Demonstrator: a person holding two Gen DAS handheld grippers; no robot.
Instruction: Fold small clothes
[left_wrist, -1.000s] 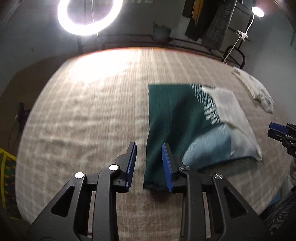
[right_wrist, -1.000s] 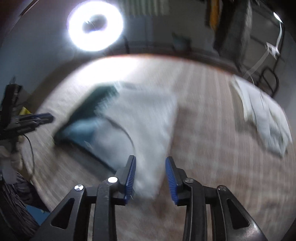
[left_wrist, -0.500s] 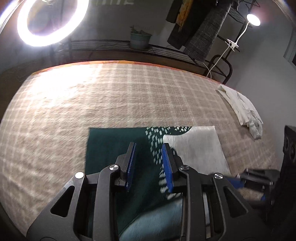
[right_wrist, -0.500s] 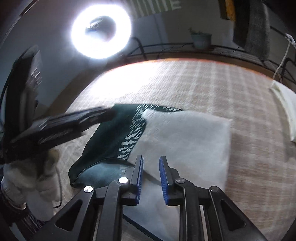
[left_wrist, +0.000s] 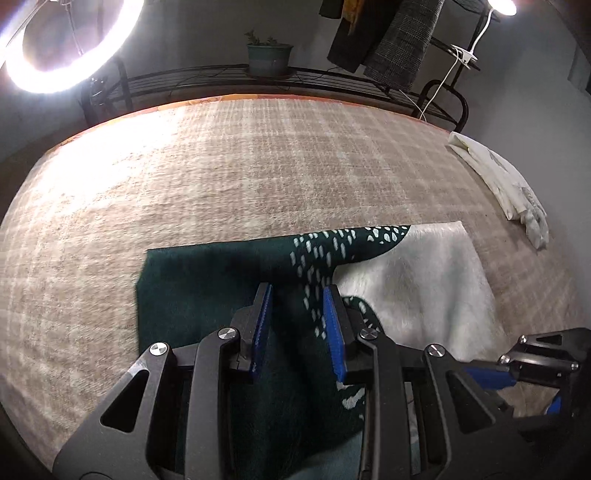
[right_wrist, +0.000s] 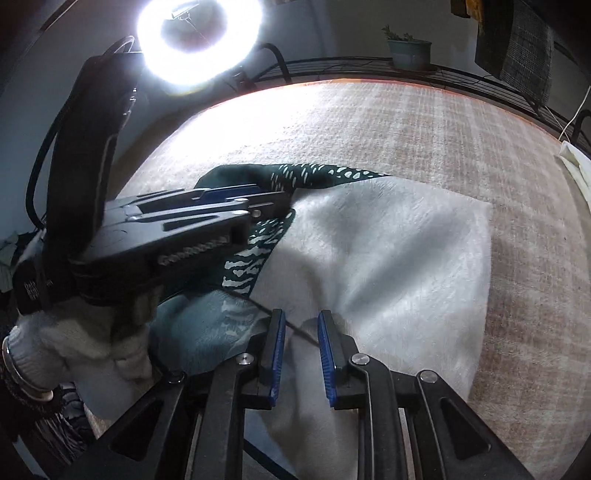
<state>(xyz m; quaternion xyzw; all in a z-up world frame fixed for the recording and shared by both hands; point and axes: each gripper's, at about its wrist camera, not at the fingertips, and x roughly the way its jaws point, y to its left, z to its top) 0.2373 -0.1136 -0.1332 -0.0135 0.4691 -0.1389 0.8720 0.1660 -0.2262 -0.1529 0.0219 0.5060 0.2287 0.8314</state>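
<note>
A dark green, pale blue and white fleecy garment with white flecks (left_wrist: 229, 284) lay flat on a bench covered in a beige checked woven cloth (left_wrist: 229, 173), near the cloth's near edge, its white part (right_wrist: 388, 258) turned away from the green one. The left gripper (left_wrist: 297, 326) hung over the garment's green part, its blue-padded fingers (left_wrist: 263, 325) apart with the green fabric showing in the gap between them; the pictures did not show the pads pressing on anything. The right gripper (right_wrist: 301, 356) stood over the near part of the garment where the white area met the pale blue one, its fingers (right_wrist: 277, 354) a narrow gap apart, with a thin dark seam line of the garment running under that gap; whether the pads touched the fabric could not be told. In the right wrist view a gloved hand (right_wrist: 85, 332) held the left gripper's black body beside the garment's green end. A crumpled cream cloth (left_wrist: 506, 184) lay on the bench well apart from the garment, off its white side. Beyond the garment, past the far edge of the bench, stood a glowing ring light (right_wrist: 199, 40), a black wire rack (left_wrist: 207, 77) bearing a green potted plant (left_wrist: 267, 51), and dark hanging clothes (left_wrist: 391, 33).
</note>
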